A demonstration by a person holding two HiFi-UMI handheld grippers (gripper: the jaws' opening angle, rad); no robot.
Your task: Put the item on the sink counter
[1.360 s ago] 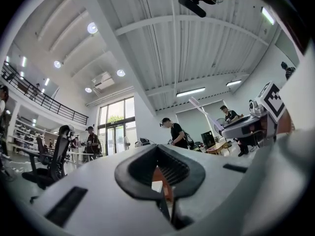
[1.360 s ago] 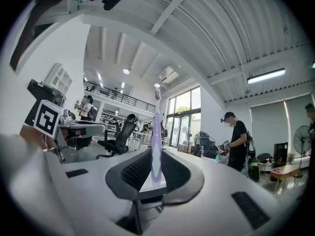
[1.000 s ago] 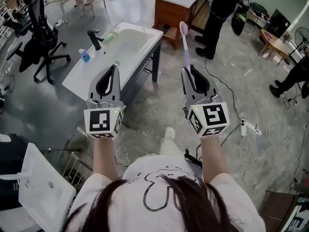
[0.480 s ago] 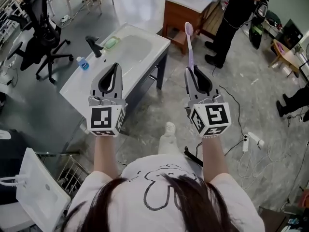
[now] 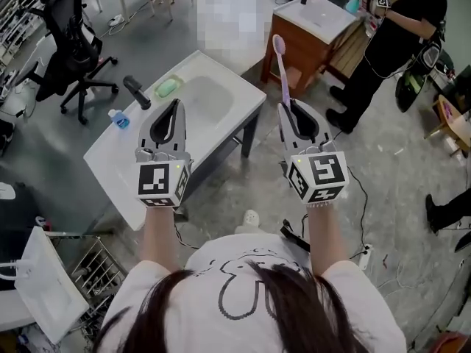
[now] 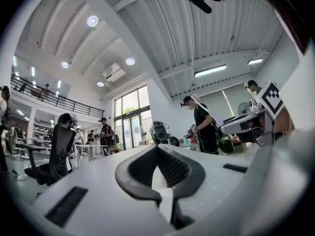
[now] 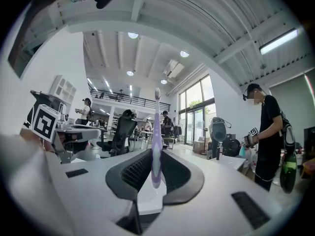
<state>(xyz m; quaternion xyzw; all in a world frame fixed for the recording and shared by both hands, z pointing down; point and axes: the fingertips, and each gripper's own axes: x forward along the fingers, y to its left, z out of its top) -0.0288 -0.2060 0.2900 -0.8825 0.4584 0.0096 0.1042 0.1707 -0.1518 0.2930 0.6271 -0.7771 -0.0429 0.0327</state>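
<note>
A purple toothbrush (image 5: 280, 65) stands upright in my right gripper (image 5: 286, 106), whose jaws are shut on its handle; its head points up and away. The right gripper view shows the same toothbrush (image 7: 156, 132) pinched between the black pads of that gripper (image 7: 155, 156). My left gripper (image 5: 175, 103) is shut with nothing in it, held level with the right one, and its jaws (image 6: 158, 151) meet at the tips. The white sink counter (image 5: 110, 153) lies ahead and to the left, partly under the left gripper. Both grippers hang in the air, clear of the counter.
On the counter are a black faucet (image 5: 137, 92), a green soap (image 5: 168, 87) and a small blue bottle (image 5: 118, 119). A wooden cabinet with a basin (image 5: 309, 35) and a person in black (image 5: 397, 43) stand ahead right. An office chair (image 5: 70, 35) is far left, a wire rack (image 5: 88, 271) near left.
The view has shifted: the sink counter now sits further left and lower, nearer the left gripper. Both grippers keep their raised pose, and the toothbrush stays gripped.
</note>
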